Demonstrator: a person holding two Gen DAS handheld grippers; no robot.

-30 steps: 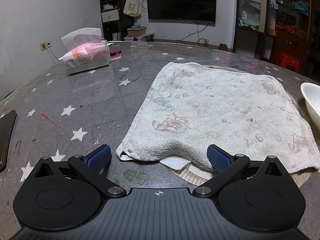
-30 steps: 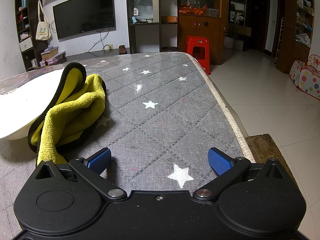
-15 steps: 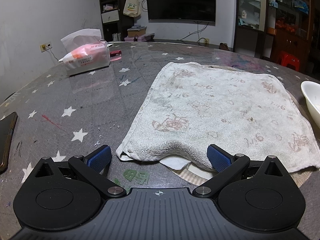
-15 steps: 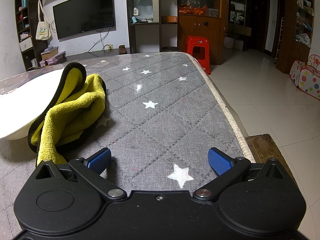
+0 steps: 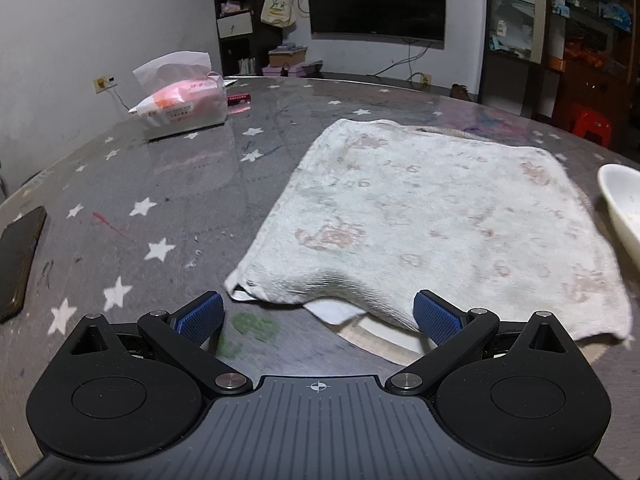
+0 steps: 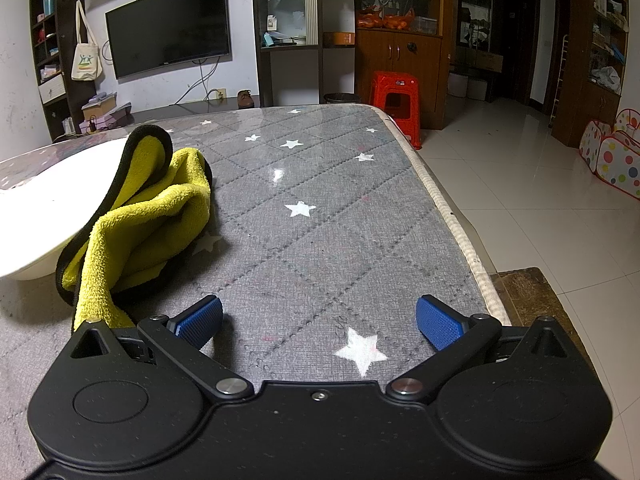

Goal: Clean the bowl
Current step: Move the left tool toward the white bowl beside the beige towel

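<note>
A white bowl (image 5: 622,206) shows at the right edge of the left wrist view, with specks inside it. The same bowl (image 6: 36,220) fills the left edge of the right wrist view. A yellow cloth with a black rim (image 6: 140,220) is bunched against the bowl's right side. My left gripper (image 5: 318,316) is open, low over the table, its fingertips at the near edge of a stained white towel (image 5: 432,216). My right gripper (image 6: 320,320) is open over bare table, just right of the yellow cloth, with nothing between its fingers.
The towel lies spread over a round mat (image 5: 384,344). A tissue pack (image 5: 180,98) stands at the back left, and a dark phone (image 5: 18,256) lies at the left edge. The table's right edge (image 6: 452,220) drops to a tiled floor with a red stool (image 6: 396,98).
The left gripper has shifted slightly left, so less of the bowl shows at the right edge. The right gripper has not moved.
</note>
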